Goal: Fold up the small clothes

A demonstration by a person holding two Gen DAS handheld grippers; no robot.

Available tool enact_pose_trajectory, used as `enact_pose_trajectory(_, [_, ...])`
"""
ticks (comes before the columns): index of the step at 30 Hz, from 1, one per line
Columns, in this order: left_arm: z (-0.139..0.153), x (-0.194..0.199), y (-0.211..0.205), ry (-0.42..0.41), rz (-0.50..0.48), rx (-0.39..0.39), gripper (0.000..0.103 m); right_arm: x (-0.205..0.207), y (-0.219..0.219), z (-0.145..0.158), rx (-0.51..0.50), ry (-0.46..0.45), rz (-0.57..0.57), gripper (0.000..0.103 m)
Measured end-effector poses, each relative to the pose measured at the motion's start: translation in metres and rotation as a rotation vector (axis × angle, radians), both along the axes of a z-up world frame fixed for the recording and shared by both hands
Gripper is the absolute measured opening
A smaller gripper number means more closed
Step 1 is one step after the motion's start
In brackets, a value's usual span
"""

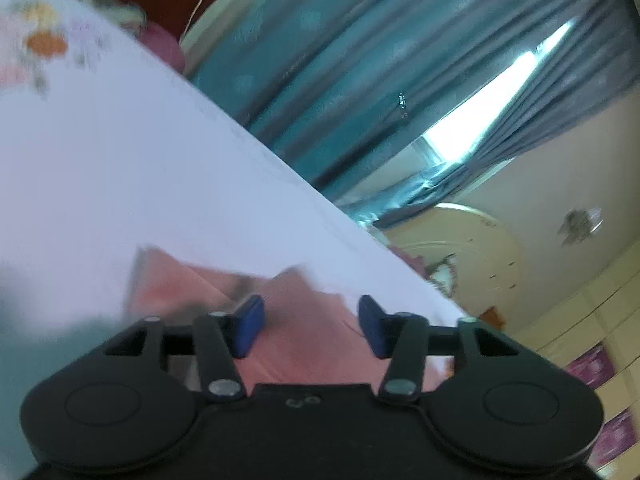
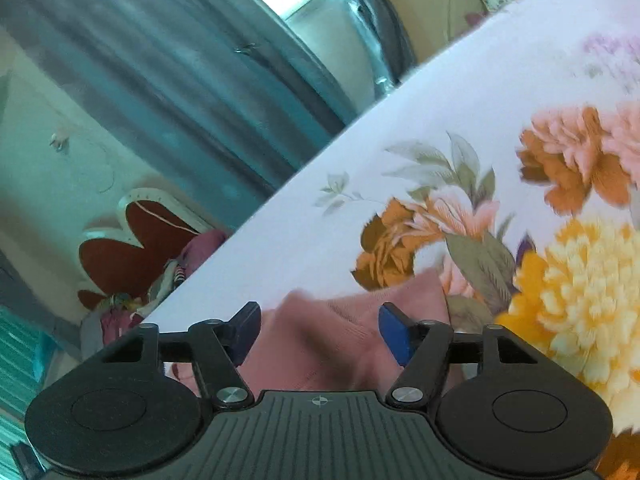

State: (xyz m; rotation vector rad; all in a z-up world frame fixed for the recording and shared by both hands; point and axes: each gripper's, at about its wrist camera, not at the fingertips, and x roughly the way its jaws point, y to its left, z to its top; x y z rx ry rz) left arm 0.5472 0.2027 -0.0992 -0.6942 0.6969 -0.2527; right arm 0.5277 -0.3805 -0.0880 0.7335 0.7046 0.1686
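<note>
1. Left wrist view: the left gripper (image 1: 311, 326) has its blue-padded jaws spread apart with nothing between them. A pink garment (image 1: 256, 300), blurred, lies on the white bedsheet (image 1: 140, 168) right under the fingers. Beyond the bed's edge hang teal curtains (image 1: 320, 60), with a bright strip of window (image 1: 492, 96) and a cream wall.
2. Right wrist view: the right gripper (image 2: 320, 330) is likewise spread wide and holds nothing. The same soft, ribbed-looking garment (image 2: 340, 332) sits bunched between and below its fingers, on the sheet (image 2: 300, 232), which here shows large printed flowers (image 2: 568, 288). A dark red headboard (image 2: 120, 248) stands at the far edge.
</note>
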Motion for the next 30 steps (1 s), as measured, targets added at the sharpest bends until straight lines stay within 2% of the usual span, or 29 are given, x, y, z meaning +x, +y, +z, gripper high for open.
enact_pose_trajectory(2, [0.001,0.002,0.002,0.015,-0.024,0.058,0.057,0.0,0.001,0.001,-0.056,-0.011,0.034,0.065])
enact_pose_trajectory(4, [-0.001,0.012,-0.004,0.064,-0.076,0.148,0.053,0.005,0.011,0.0,-0.155,0.003,0.1,0.065])
enact_pose_trajectory(7, [-0.001,0.026,-0.02,0.114,-0.166,0.297,0.053,0.014,0.032,-0.003,-0.288,0.017,0.182,0.065])
enact_pose_trajectory(8, [-0.002,0.03,-0.025,0.126,-0.187,0.336,0.05,0.019,0.04,-0.005,-0.338,0.022,0.206,0.063])
enact_pose_trajectory(9, [-0.003,0.033,-0.031,0.139,-0.202,0.379,0.048,0.022,0.049,-0.008,-0.387,0.035,0.226,0.057])
enact_pose_trajectory(12, [-0.005,0.039,-0.035,0.153,-0.214,0.431,0.038,0.034,0.07,-0.023,-0.525,0.087,0.284,0.045])
enact_pose_trajectory(14, [-0.005,0.037,-0.038,0.144,-0.223,0.432,0.013,0.036,0.076,-0.029,-0.556,0.086,0.31,0.044])
enact_pose_trajectory(16, [-0.003,0.031,-0.039,0.115,-0.215,0.435,0.006,0.036,0.077,-0.03,-0.552,0.067,0.321,0.016])
enact_pose_trajectory(17, [-0.002,0.027,-0.039,0.094,-0.2,0.428,0.006,0.035,0.077,-0.027,-0.559,0.053,0.309,0.009])
enact_pose_trajectory(19, [0.004,0.015,-0.03,0.034,-0.134,0.358,0.006,0.025,0.071,-0.016,-0.546,-0.003,0.239,0.008])
enact_pose_trajectory(22, [0.003,0.007,-0.026,0.039,-0.099,0.336,0.006,0.01,0.066,-0.012,-0.582,-0.052,0.164,0.008])
enact_pose_trajectory(24, [-0.008,0.018,-0.032,0.101,-0.101,0.362,0.006,0.016,0.067,-0.027,-0.597,0.001,0.181,0.008])
enact_pose_trajectory(26, [-0.016,0.024,-0.029,0.141,-0.077,0.328,0.006,0.022,0.067,-0.042,-0.585,0.047,0.183,0.008])
enact_pose_trajectory(28, [-0.017,0.024,-0.025,0.156,-0.061,0.298,0.006,0.023,0.062,-0.045,-0.557,0.051,0.164,0.008])
enact_pose_trajectory(30, [-0.018,0.022,-0.023,0.154,-0.072,0.309,0.012,0.024,0.057,-0.043,-0.523,0.069,0.149,0.009])
